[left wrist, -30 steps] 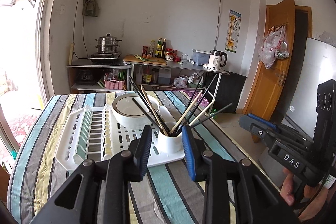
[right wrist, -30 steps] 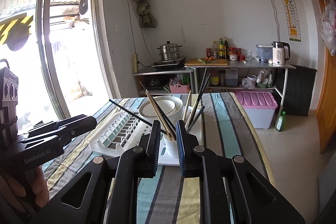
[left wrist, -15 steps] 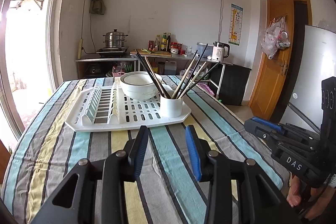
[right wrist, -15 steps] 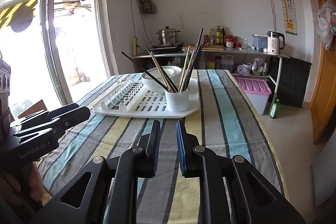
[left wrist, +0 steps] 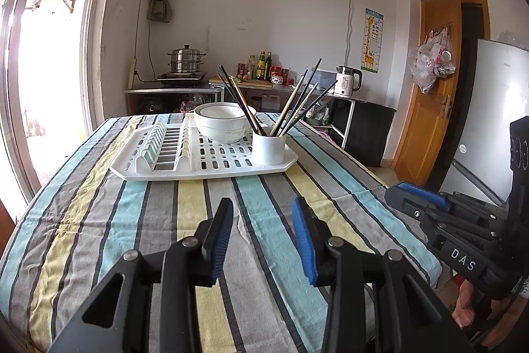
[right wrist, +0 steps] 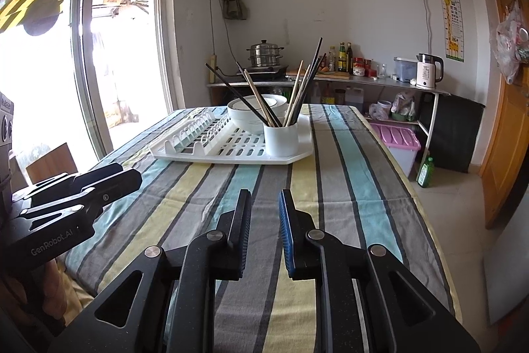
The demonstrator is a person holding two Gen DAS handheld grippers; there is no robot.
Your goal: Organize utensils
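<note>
The chopsticks stand fanned out in a white cup, some dark and some pale wood, leaning left and right. The cup sits at the near right corner of a white drying rack, touching its slotted floor. Just behind the cup, on the same rack, rests a white bowl with a dark rim line; the slotted plate rows on the rack's left half hold nothing. The rack lies toward the far end of the counter, on a striped tablecloth of teal, yellow and grey bands.

The left tongs hover over the cloth near the counter's near edge, well apart from the rack, spread with nothing between them. The right tongs hang beside them toward the near right edge, parted by a narrower gap that is widening, also with nothing between them. A hand shows under the right tool in the left wrist view.

Beyond the counter's far edge, a shelf against the wall carries a steel steamer pot, bottles and a white kettle.
</note>
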